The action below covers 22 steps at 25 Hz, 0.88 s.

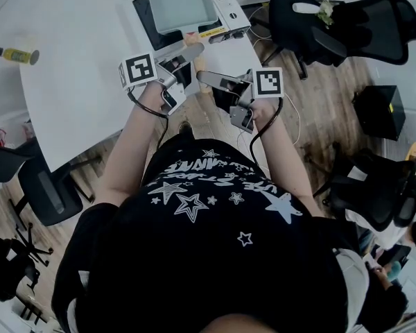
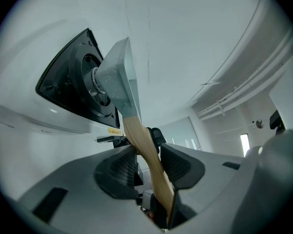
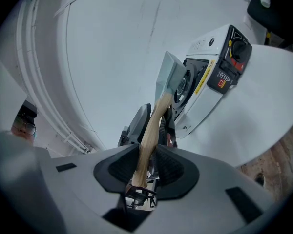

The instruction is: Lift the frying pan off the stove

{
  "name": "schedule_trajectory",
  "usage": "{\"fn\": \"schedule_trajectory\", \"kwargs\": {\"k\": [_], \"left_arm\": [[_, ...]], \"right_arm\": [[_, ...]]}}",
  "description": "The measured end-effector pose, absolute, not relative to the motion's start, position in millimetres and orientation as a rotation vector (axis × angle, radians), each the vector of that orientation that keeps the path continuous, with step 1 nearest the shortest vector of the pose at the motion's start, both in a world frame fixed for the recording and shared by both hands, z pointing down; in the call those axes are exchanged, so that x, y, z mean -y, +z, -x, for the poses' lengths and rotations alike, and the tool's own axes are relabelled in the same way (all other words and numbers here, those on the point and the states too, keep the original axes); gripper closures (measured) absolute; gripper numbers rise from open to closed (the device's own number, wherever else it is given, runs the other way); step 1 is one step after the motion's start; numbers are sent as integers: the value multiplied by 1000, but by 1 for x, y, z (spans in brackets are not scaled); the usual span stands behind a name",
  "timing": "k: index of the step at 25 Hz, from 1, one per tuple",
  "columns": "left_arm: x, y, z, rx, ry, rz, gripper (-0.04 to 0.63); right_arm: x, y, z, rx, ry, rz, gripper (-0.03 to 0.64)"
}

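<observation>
A: I'm clamping the left claw (image 2: 149,164) on the wooden handle (image 2: 145,147); the frying pan (image 2: 118,77) is hanging just above the stove (image 2: 68,89).
B: I'm pinching the handle's end with the right claw (image 3: 147,167). If either grip is slipping, the pan is tipping onto that stove.

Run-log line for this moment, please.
left tongs: shut on pan handle | right tongs: shut on pan handle | frying pan: held over stove
</observation>
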<state>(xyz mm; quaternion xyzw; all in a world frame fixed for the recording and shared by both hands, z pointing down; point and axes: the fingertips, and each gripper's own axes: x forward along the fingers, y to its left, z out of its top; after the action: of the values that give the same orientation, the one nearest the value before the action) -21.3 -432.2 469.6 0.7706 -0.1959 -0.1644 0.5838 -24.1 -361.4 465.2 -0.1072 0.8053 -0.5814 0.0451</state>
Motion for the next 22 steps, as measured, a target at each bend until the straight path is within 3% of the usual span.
{"fn": "schedule_trajectory", "kwargs": {"k": [22], "left_arm": [[339, 428, 1, 505, -452, -1868, 439]], "right_arm": [[268, 431, 2, -2547, -1689, 175, 509]]}}
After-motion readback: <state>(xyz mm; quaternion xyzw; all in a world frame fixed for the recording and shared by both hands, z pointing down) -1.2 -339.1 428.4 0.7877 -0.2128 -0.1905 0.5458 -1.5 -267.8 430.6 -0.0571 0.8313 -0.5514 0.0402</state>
